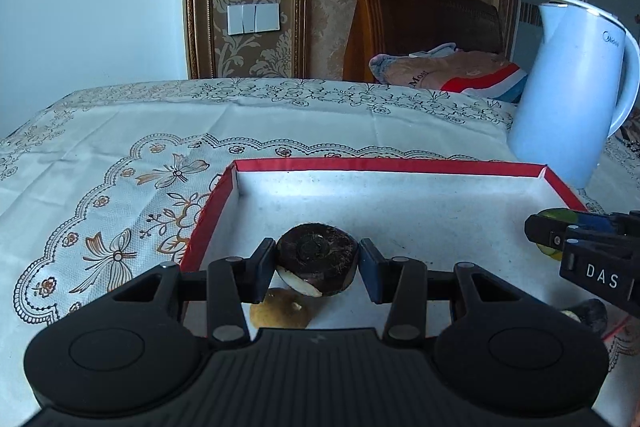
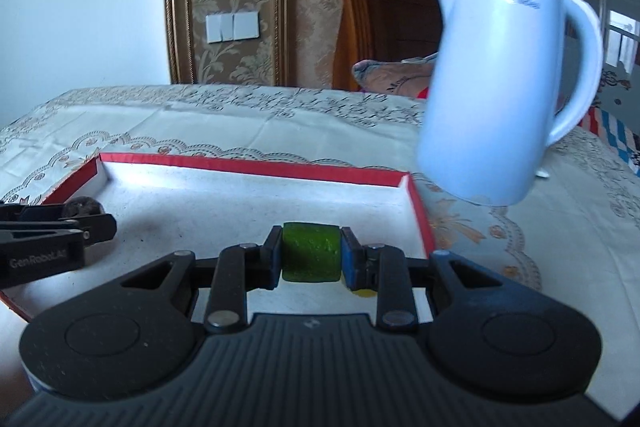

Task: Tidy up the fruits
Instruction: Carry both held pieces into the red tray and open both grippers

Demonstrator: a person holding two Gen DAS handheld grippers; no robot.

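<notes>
In the left wrist view, the left gripper (image 1: pixel 318 263) clamps a dark brown fruit (image 1: pixel 316 257) at lower centre, held over the white floor of a red-rimmed tray (image 1: pixel 384 165), apparently to be set down there; a tan fruit (image 1: pixel 279 313) lies just below it. In the right wrist view, the right gripper (image 2: pixel 310 258) pinches a green fruit (image 2: pixel 311 258) at centre over the same tray (image 2: pixel 256 165), with a white kettle (image 2: pixel 496 87) standing at upper right, beyond the rim.

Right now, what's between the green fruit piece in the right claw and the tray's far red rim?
Only bare white tray floor lies between the green piece and the far red rim, seen in the right wrist view.
</notes>
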